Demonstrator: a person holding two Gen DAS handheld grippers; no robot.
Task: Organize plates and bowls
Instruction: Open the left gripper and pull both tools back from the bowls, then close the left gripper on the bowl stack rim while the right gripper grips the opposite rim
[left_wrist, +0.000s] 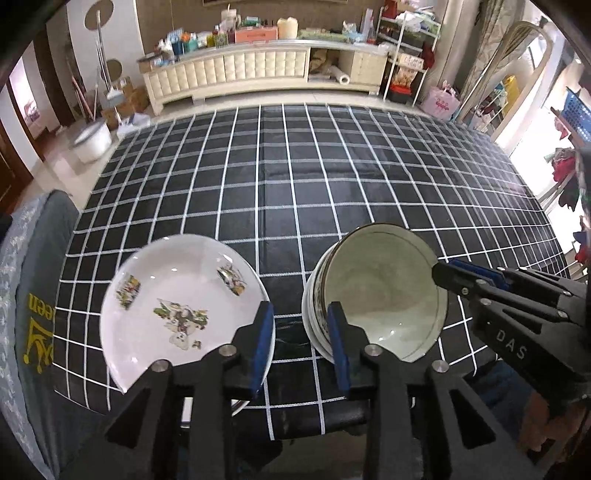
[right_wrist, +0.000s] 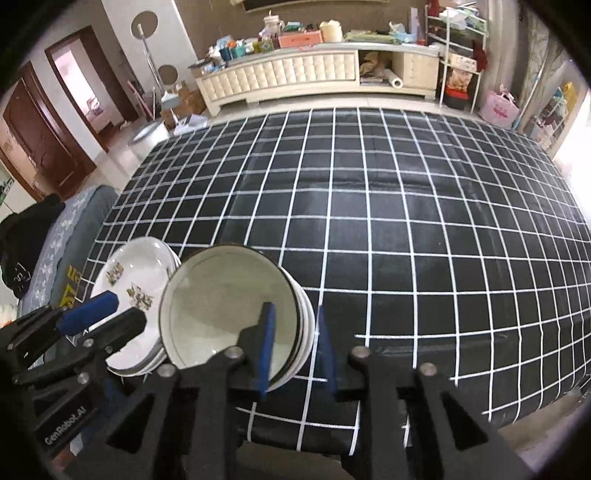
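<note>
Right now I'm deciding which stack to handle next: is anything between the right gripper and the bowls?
Nothing visible. The right gripper hangs open over the near rim of the stacked bowls, one finger over the top bowl and one outside, gripping nothing.

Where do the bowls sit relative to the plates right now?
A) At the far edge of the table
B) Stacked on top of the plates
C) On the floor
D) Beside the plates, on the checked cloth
D: the bowls stand nested in their own stack next to the plates on the cloth.
</note>
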